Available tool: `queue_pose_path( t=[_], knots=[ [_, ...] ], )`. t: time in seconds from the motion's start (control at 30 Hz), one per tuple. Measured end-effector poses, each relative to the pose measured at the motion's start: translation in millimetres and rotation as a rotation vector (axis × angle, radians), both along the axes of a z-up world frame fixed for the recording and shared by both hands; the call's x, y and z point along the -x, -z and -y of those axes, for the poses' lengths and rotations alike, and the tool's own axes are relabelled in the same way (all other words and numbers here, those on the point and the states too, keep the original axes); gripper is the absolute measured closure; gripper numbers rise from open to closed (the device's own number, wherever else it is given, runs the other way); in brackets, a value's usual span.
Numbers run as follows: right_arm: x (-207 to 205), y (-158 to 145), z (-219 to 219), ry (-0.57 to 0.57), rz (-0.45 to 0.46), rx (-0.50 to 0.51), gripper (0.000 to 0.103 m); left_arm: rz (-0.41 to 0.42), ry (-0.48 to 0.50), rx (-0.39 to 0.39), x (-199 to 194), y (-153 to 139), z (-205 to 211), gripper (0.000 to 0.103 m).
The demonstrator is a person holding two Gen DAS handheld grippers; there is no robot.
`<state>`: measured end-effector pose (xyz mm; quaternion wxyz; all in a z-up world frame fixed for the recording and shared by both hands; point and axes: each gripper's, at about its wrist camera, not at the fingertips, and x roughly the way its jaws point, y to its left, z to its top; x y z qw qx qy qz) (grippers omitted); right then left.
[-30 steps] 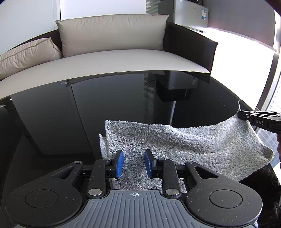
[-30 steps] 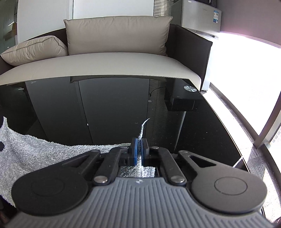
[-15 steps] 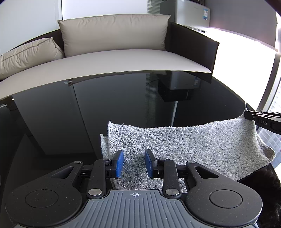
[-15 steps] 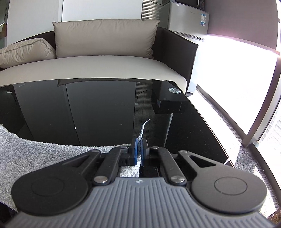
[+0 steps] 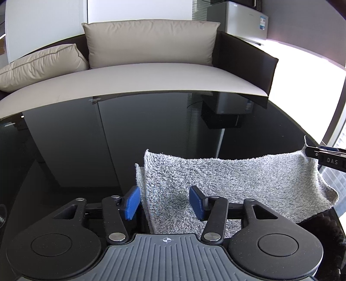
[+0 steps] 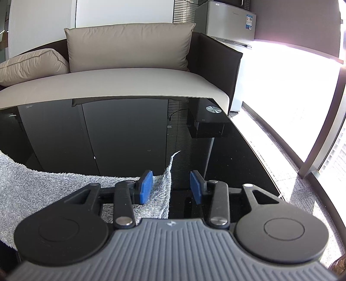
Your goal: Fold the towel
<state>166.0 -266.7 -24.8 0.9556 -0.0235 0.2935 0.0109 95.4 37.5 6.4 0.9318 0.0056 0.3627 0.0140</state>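
Note:
A grey fluffy towel (image 5: 237, 183) lies folded on the black glass table (image 5: 108, 140), its left edge doubled over. My left gripper (image 5: 165, 202) is open, its blue pads on either side of the towel's left part. My right gripper (image 6: 170, 187) is open too; the towel's right corner (image 6: 166, 179) stands up between its pads, close to the left one. The right gripper's tip also shows in the left wrist view (image 5: 324, 155) at the towel's right corner. The towel fills the lower left of the right wrist view (image 6: 54, 188).
A beige sofa (image 5: 140, 71) with cushions stands behind the table. A small fridge (image 6: 227, 19) is at the back right. The table's right edge (image 6: 259, 155) borders a bright window and carpet floor.
My right gripper has opened and let go of the towel corner it was holding. My left gripper has opened wider. The towel's right side has sunk lower.

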Motion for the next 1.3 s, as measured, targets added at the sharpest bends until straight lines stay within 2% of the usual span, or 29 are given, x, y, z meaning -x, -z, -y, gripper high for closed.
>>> queue_pose_path(
  t=[0.07, 0.33, 0.43, 0.67, 1.0, 1.13, 1.3],
  knots=[
    [4, -1, 1, 0.007, -0.005, 0.005, 0.054, -0.006, -0.006, 0.001, 3, -1, -1, 0.046],
    [29, -5, 6, 0.003, -0.030, 0.001, 0.049, -0.016, -0.005, 0.017, 20, -2, -5, 0.036],
    [41, -5, 7, -0.001, -0.035, 0.004, 0.043, -0.019, -0.009, 0.024, 24, -2, -6, 0.036],
    [64, -11, 16, 0.050, -0.007, -0.016, 0.041, -0.019, -0.008, 0.030, 36, -1, -7, 0.035],
    [81, -2, 10, 0.006, -0.068, 0.003, 0.041, -0.029, 0.002, 0.016, 40, 2, -1, 0.035],
    [84, 1, 8, -0.013, -0.078, 0.017, 0.042, -0.032, 0.006, 0.009, 41, 3, 0, 0.036],
    [89, 2, 1, -0.039, -0.071, 0.074, 0.050, -0.038, 0.010, -0.003, 40, 4, 2, 0.036]
  ],
)
